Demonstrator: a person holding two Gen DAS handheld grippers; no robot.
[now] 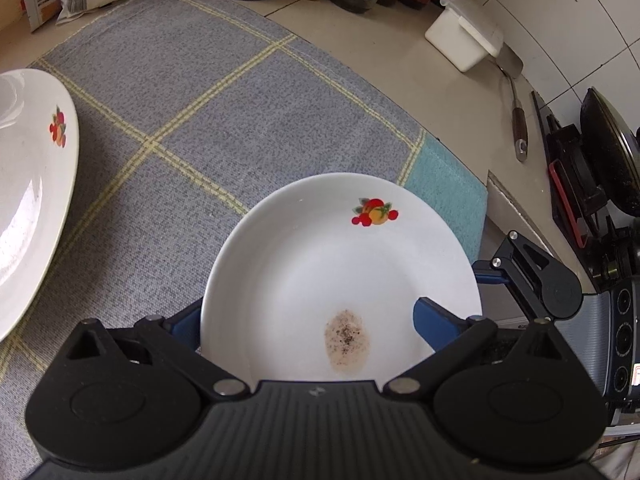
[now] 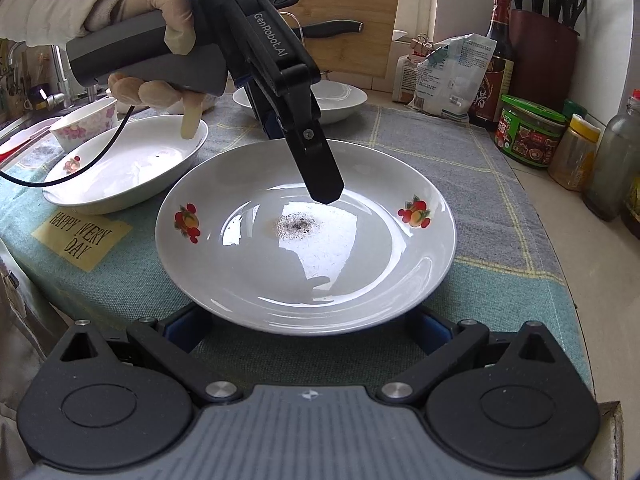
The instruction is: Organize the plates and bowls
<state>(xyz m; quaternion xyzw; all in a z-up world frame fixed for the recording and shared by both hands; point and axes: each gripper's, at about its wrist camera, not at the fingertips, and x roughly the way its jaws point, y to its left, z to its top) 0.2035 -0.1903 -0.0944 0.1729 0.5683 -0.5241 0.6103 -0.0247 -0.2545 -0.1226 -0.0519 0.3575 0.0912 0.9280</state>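
Your glossy white round plate with fruit decals sits on the grey-blue checked cloth, a peppery brown stain at its centre. Your left gripper spans the plate's far rim, one finger over the well, seemingly clamped. Your right gripper gapes wide, fingers beneath the near rim.
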